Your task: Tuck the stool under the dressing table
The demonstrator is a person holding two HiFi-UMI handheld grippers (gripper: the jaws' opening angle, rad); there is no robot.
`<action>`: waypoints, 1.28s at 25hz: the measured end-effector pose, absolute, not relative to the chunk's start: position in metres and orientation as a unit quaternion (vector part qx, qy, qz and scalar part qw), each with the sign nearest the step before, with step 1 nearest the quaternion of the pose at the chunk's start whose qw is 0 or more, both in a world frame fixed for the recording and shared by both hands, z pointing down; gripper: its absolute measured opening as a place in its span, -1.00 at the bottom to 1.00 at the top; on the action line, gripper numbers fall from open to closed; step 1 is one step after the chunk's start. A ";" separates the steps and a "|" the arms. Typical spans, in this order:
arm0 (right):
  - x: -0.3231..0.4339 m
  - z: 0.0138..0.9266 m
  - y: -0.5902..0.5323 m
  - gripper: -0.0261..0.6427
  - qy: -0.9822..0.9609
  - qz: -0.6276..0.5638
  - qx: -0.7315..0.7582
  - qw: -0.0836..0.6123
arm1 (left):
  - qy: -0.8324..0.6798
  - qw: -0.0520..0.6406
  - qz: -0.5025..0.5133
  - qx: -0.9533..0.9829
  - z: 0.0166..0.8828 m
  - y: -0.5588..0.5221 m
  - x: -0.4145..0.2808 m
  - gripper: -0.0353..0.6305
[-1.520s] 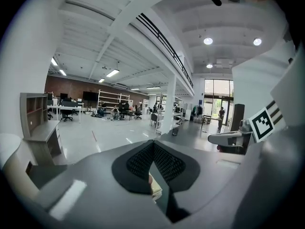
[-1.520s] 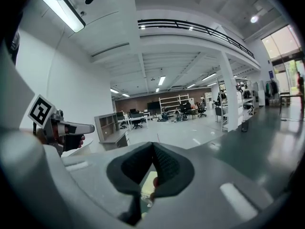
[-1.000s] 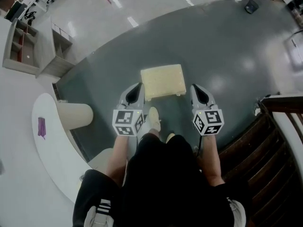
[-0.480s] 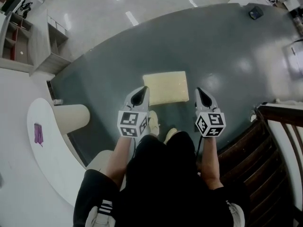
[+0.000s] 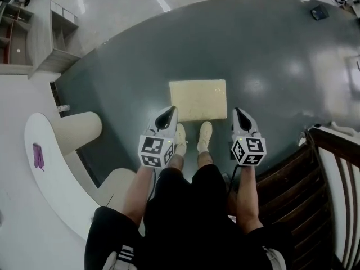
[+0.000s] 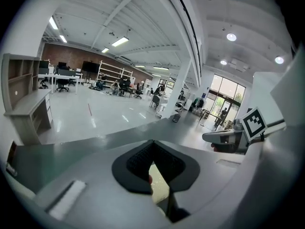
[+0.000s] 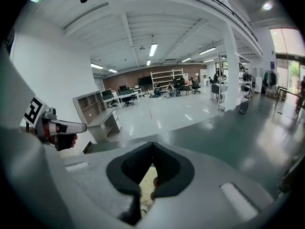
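The stool [image 5: 198,99] is a low seat with a cream rectangular cushion on the dark grey floor, right in front of the person's two shoes. My left gripper [image 5: 168,113] hangs at its near left corner and my right gripper [image 5: 239,115] just off its near right corner; both are shut and hold nothing. The white curved dressing table [image 5: 53,179] with a cream round leg [image 5: 80,130] stands to the left. In the left gripper view the jaws [image 6: 153,148] meet, with a sliver of the stool [image 6: 160,187] below. The right gripper view shows the same: jaws [image 7: 152,149], stool [image 7: 146,185].
A small purple item [image 5: 37,155] lies on the dressing table. A dark wooden railing [image 5: 329,145] runs along the right. A grey shelf unit [image 5: 53,35] stands at the far left and a black object [image 5: 319,12] lies on the floor at the far right.
Both grippers have sunk and moved forward towards the stool's near corners. The person has stepped up; both shoes now stand side by side behind the stool.
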State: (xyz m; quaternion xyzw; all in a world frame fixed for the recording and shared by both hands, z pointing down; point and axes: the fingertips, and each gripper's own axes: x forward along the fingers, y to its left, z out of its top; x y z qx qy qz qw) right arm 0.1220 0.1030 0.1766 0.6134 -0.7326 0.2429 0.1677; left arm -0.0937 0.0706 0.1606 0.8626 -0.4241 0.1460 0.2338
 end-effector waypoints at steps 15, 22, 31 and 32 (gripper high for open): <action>0.170 0.376 0.047 -0.92 -0.737 0.313 0.553 0.232 | -0.467 0.306 0.191 0.807 0.340 0.033 -0.058 -0.88; 0.183 0.456 0.044 -0.92 -0.729 0.337 0.543 0.246 | -0.467 0.332 0.205 0.793 0.419 0.034 -0.049 -0.88; 0.200 0.547 0.035 -0.90 -0.712 0.360 0.549 0.250 | -0.475 0.349 0.226 0.776 0.505 0.017 -0.056 -0.88; 0.202 0.556 0.034 -0.86 -0.710 0.364 0.549 0.250 | -0.476 0.351 0.227 0.774 0.513 0.013 -0.058 -0.88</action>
